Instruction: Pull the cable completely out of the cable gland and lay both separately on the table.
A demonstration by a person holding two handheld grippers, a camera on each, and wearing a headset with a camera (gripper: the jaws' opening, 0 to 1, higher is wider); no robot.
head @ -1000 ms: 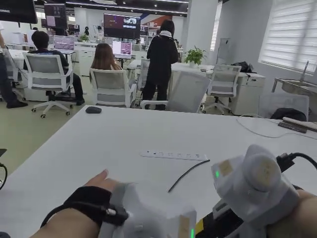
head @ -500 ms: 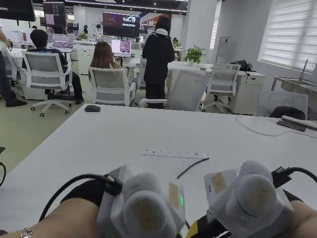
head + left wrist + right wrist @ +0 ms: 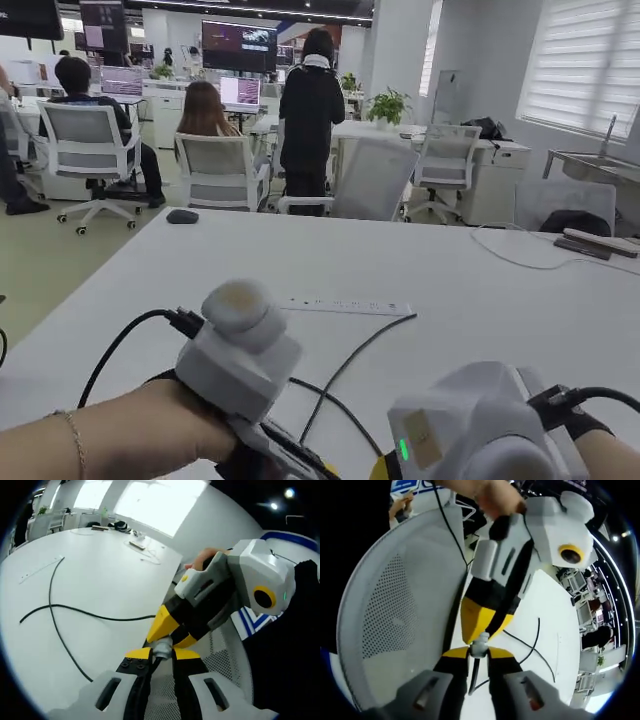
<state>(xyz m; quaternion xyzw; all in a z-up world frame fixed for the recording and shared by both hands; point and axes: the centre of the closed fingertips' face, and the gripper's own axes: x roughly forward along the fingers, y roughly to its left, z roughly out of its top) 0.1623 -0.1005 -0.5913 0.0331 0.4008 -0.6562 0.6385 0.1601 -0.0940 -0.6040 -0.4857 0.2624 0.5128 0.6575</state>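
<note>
Cable gland (image 3: 161,646) is pinched between both pairs of my jaws, just off the near edge of the table (image 3: 480,300), over a mesh chair (image 3: 385,605). Left gripper (image 3: 162,655) is clamped on it from one end and right gripper (image 3: 479,655) from the other, tips nearly nose to nose. Can't tell how much of each grip is on the gland vs the cable running through it. Black cable (image 3: 90,614) looks not yet out: one length runs from the gland onto the tabletop and crosses over itself there, and a short bit hangs between my right jaws.

Step in hand, I'd say: the pull itself, approx at its start. Next move needs one gripper to shift onto the cable proper and the other to hold the gland firm, then draw apart straight along the cable. A slanted pull would prob bind it in the seal. After that, both get laid down apart on the table.

Table is plain white, w/ a white power strip (image 3: 345,306) midway and a dark mouse (image 3: 181,216) near the far edge. Room is an open office: people (image 3: 310,110), swivel chairs (image 3: 222,170), wall screens (image 3: 240,45), a potted plant (image 3: 388,103), blinds (image 3: 580,70) on the right
</note>
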